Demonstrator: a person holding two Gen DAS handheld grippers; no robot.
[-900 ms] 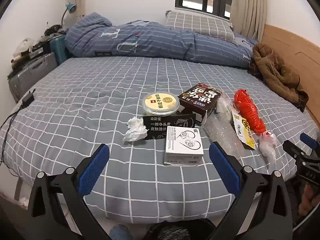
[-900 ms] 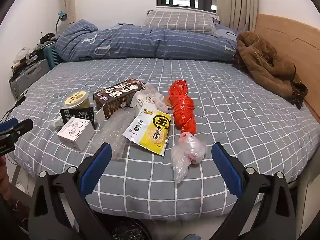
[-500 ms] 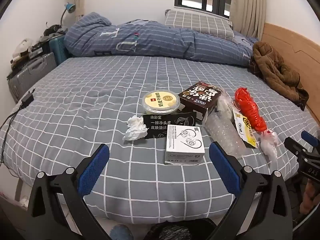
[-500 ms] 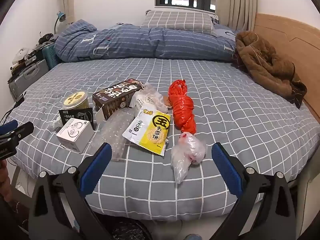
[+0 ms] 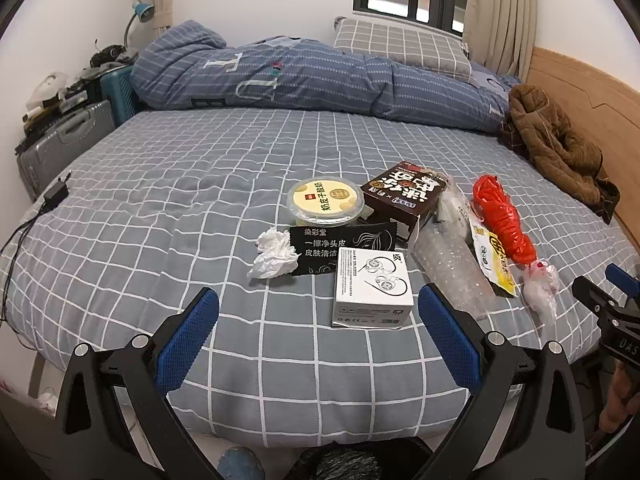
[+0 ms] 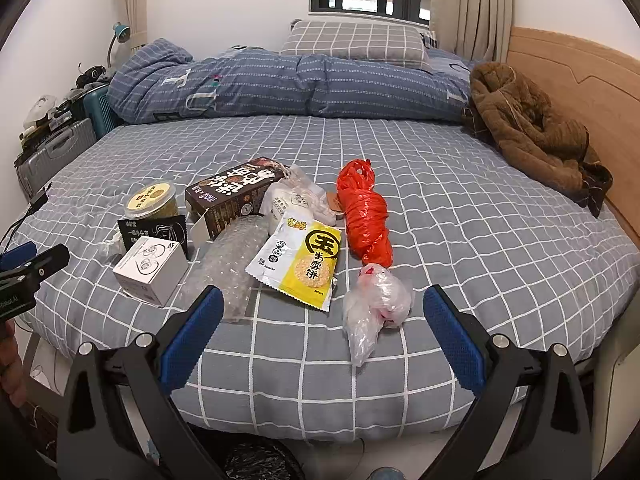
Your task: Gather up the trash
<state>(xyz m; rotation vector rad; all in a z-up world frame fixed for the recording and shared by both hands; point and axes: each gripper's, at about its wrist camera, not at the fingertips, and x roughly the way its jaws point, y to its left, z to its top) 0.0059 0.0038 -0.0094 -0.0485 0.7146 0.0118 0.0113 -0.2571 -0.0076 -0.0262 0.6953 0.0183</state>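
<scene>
Both tools were spread wide and empty at the near edge of the bed (image 5: 160, 200), so the choice came down to which one had something dead ahead. Your left gripper (image 5: 318, 332) had the white earphone box (image 5: 372, 286) just ahead of its fingertips and slightly toward its right finger, short face toward you, long axis running away from you. The crumpled tissue (image 5: 274, 254) lay a little farther ahead and toward the left finger, with the black sachet (image 5: 344, 246) and the round yoghurt tub (image 5: 325, 202) behind the box.

Your right gripper (image 6: 322, 330) pointed at the clear knotted bag (image 6: 374, 308), which lay just ahead and slightly toward its right finger, its tail trailing toward you. The red plastic bundle (image 6: 366, 210) stretched away beyond it, long axis almost along your pointing direction. The yellow cracker packet (image 6: 304, 258) sat ahead, slightly to the left-finger side, with bubble wrap (image 6: 232, 256) farther left and the brown carton (image 6: 234, 196) behind.

The box looked rigid with flat, square sides, probably an easy pinch across its width. The bags, tissue and bubble wrap looked soft and crushable, so they would likely bunch between the pads. A dark bin opening (image 6: 260, 460) showed directly below your right gripper.
</scene>
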